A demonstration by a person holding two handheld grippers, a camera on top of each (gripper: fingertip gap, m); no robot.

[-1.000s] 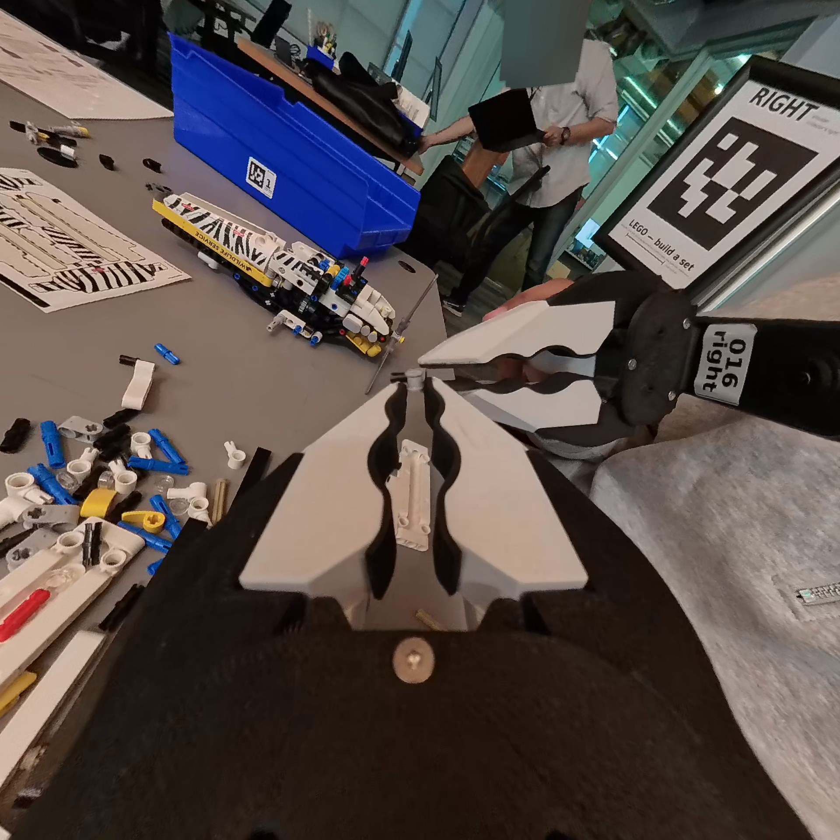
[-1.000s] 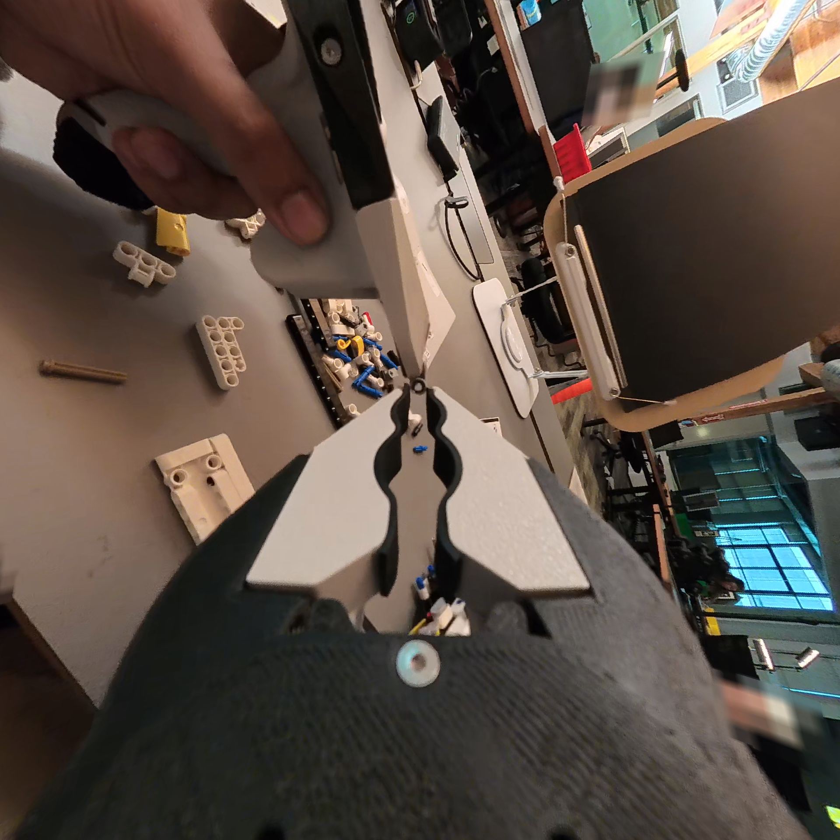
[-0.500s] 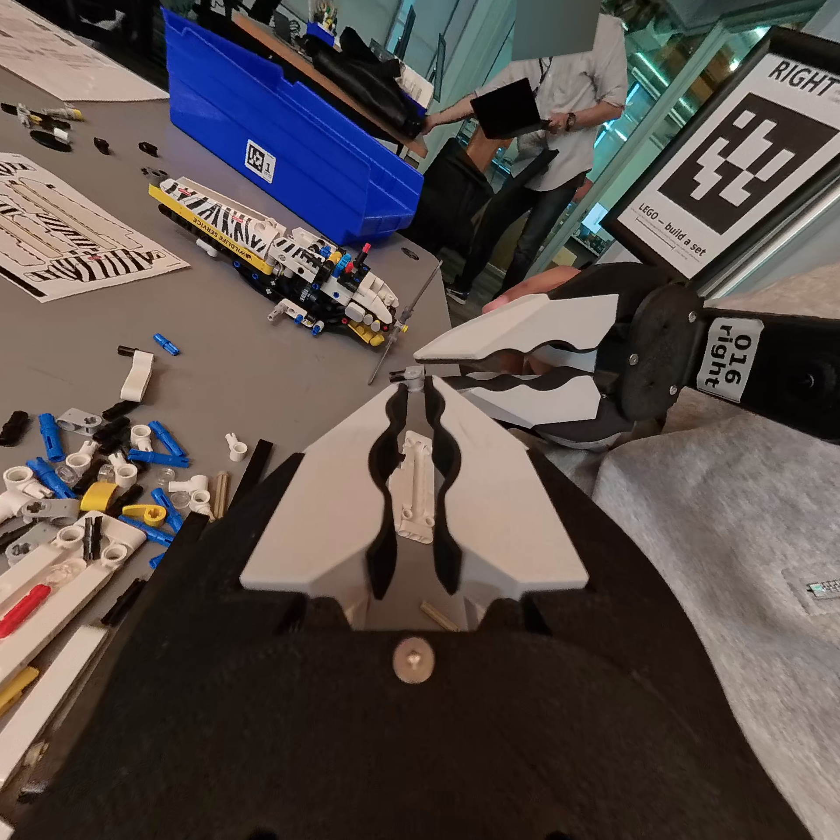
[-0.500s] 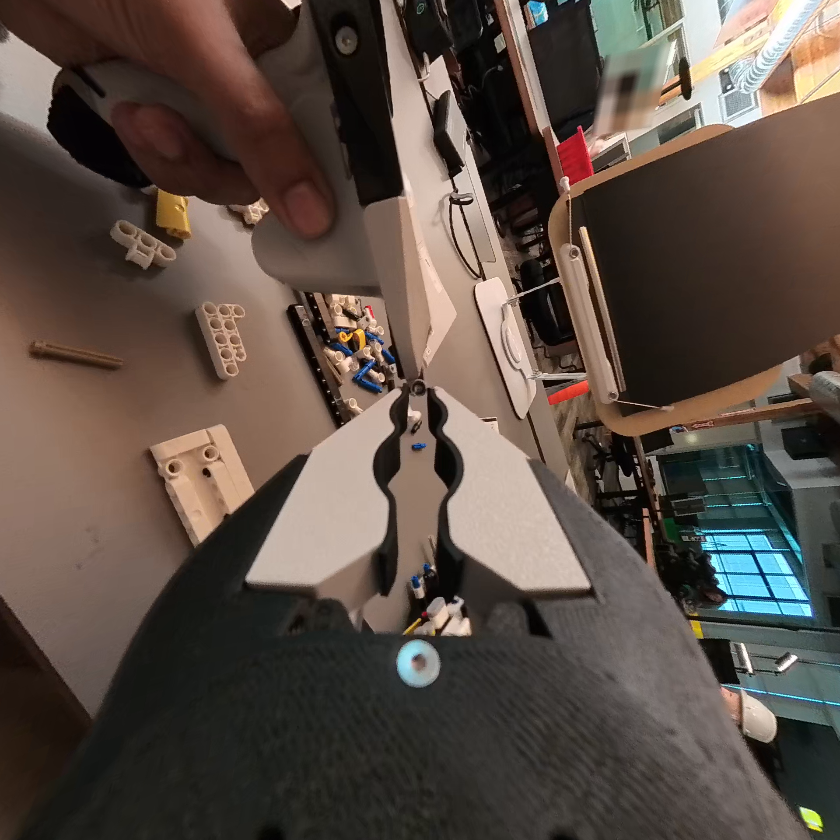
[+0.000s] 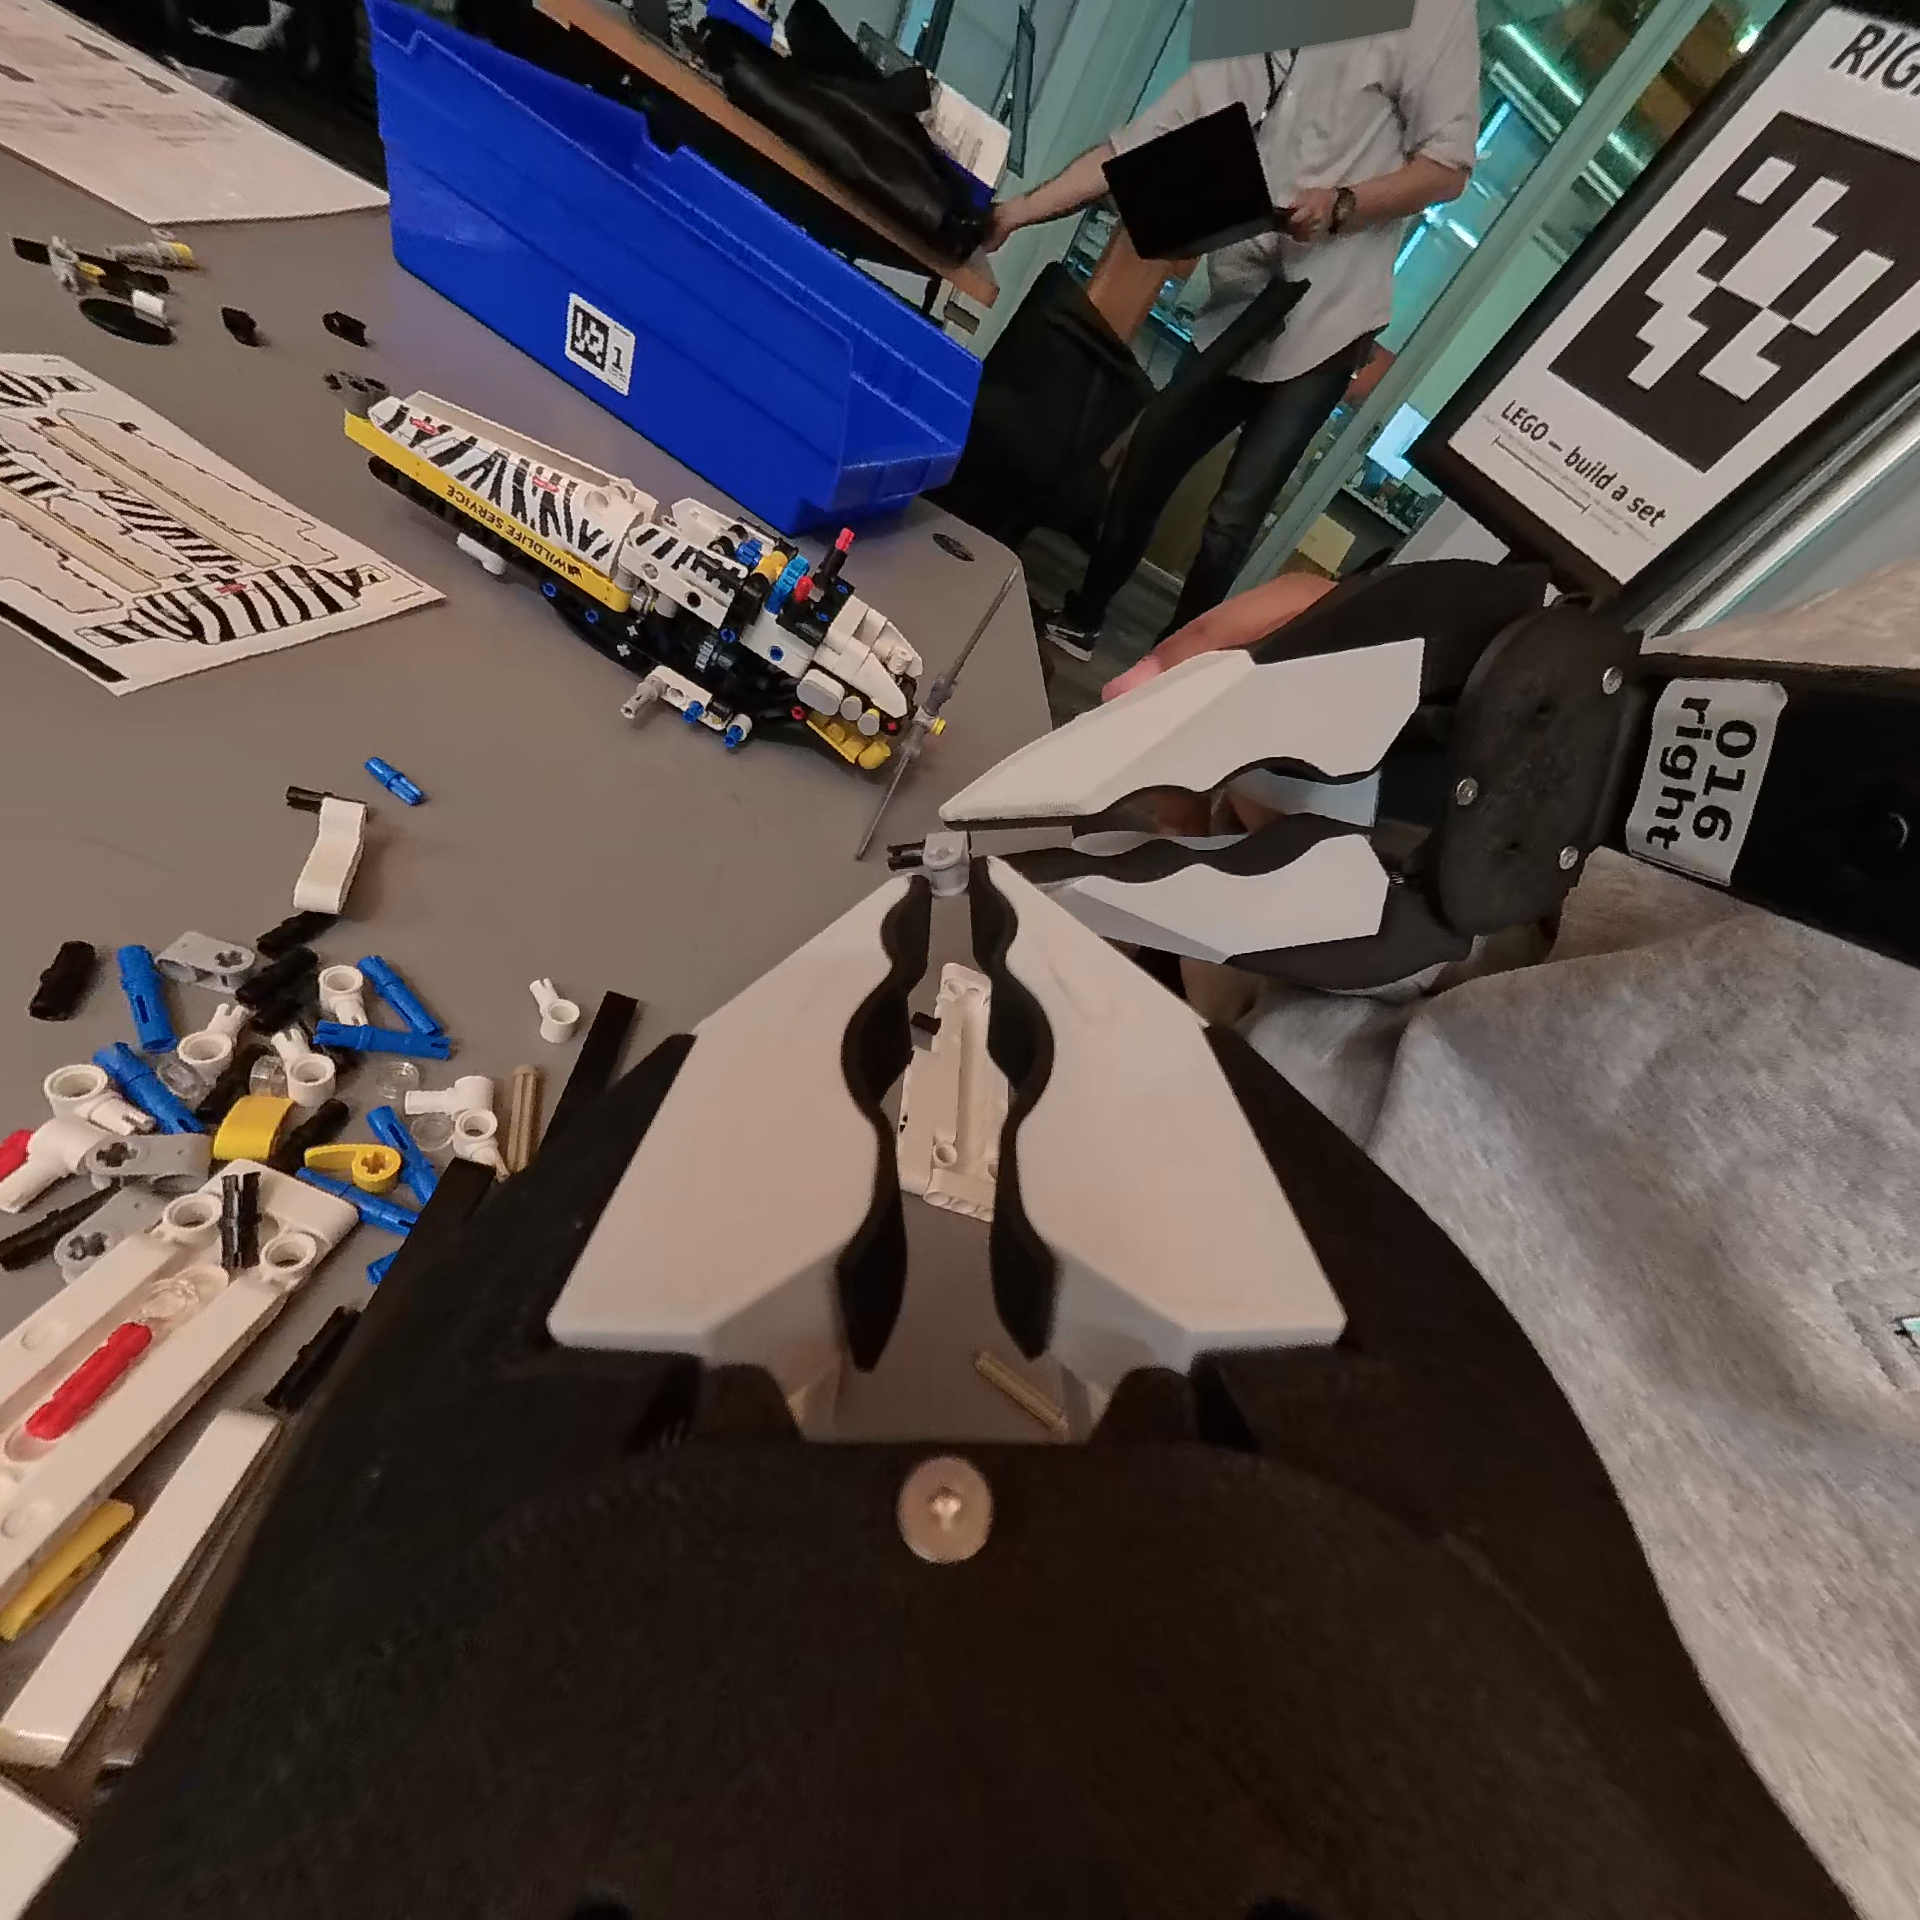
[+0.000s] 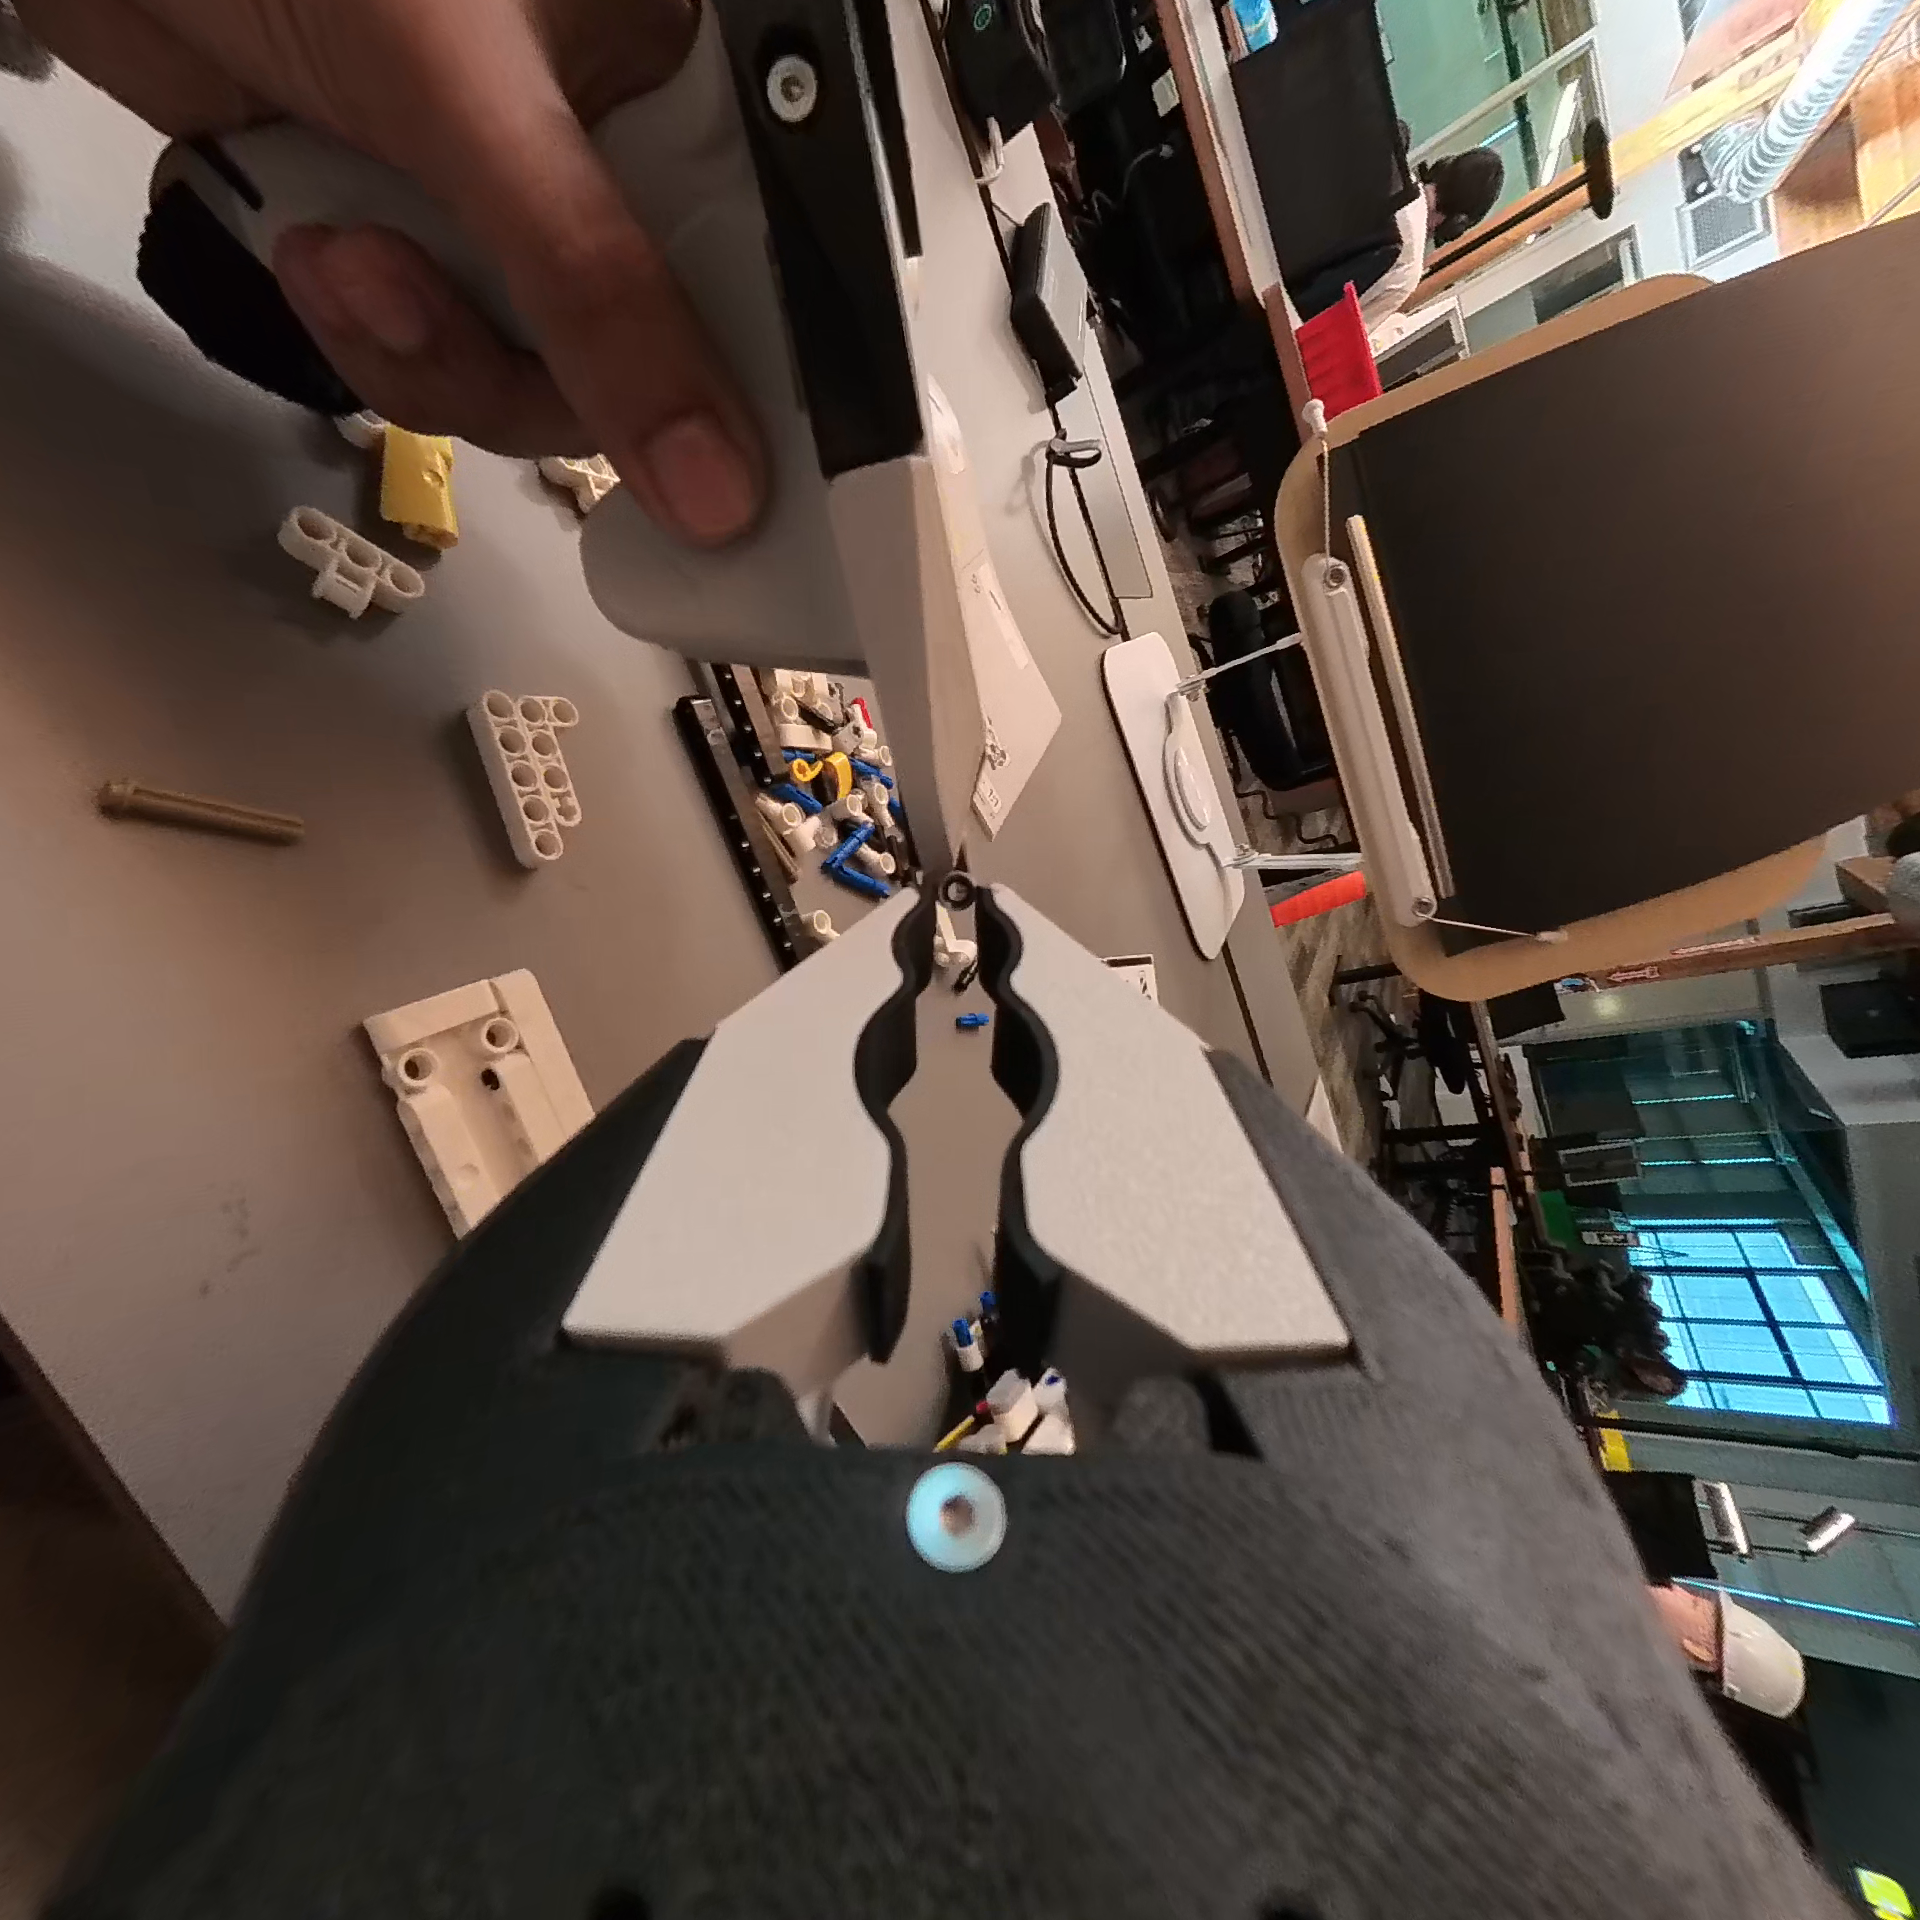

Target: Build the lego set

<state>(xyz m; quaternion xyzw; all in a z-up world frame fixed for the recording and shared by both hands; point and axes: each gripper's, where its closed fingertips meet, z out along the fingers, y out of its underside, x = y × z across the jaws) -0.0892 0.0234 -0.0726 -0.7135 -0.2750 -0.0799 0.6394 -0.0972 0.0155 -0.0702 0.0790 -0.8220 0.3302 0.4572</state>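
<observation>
Left wrist view: I hold the left gripper (image 5: 943, 883) with its fingers closed on a small grey connector (image 5: 945, 858) at their tips, raised above the surface (image 5: 582, 831). The right gripper (image 5: 961, 831) comes in from the right, fingers clamped on a thin black pin (image 5: 906, 854). Over the last second the pin has passed through the connector, so its end now shows on the far side. I judge the insertion nearly seated. The connector is a short grey sleeve with a round bore; the pin is slim and dark. The partly built model (image 5: 665, 561), zebra-striped with yellow trim, lies farther off, beside the blue bin (image 5: 665, 260).

Right wrist view: My right gripper (image 6: 956, 896) pinches the pin, seen end-on as a dark ring. The left gripper's fingers (image 6: 935, 675) meet it from above. Loose parts (image 6: 831, 800) lie scattered below.
</observation>
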